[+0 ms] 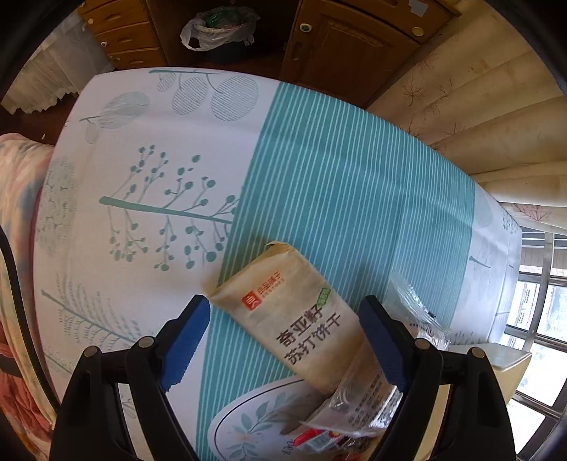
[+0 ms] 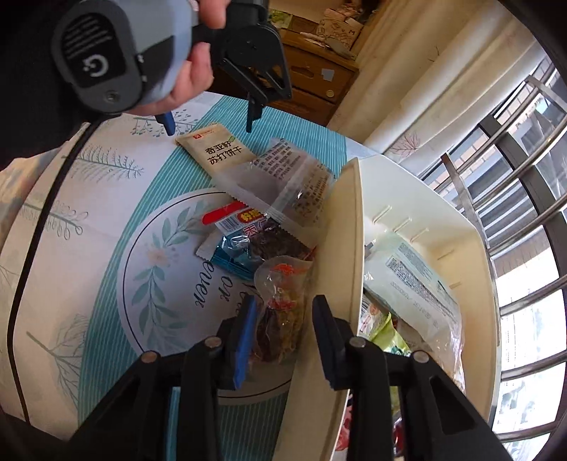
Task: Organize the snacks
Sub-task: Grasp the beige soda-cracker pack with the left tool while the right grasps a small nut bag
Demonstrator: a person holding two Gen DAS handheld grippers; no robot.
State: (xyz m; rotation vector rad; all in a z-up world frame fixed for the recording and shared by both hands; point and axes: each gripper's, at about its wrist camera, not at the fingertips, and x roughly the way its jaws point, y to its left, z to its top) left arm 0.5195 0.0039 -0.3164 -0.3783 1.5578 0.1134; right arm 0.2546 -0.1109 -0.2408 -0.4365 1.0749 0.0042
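Observation:
A beige cracker packet with black Chinese print lies on the teal striped tablecloth. My left gripper is open and straddles it; it also shows in the right wrist view, above the packet. A clear printed packet, a red-and-white packet and a blue packet lie in a pile. My right gripper is open around a clear bag of dried snacks, beside the wall of a cream bin.
The cream bin holds a large clear snack bag and a green packet. A window with metal bars lies to the right. Wooden cabinets and a lined waste bin stand beyond the table.

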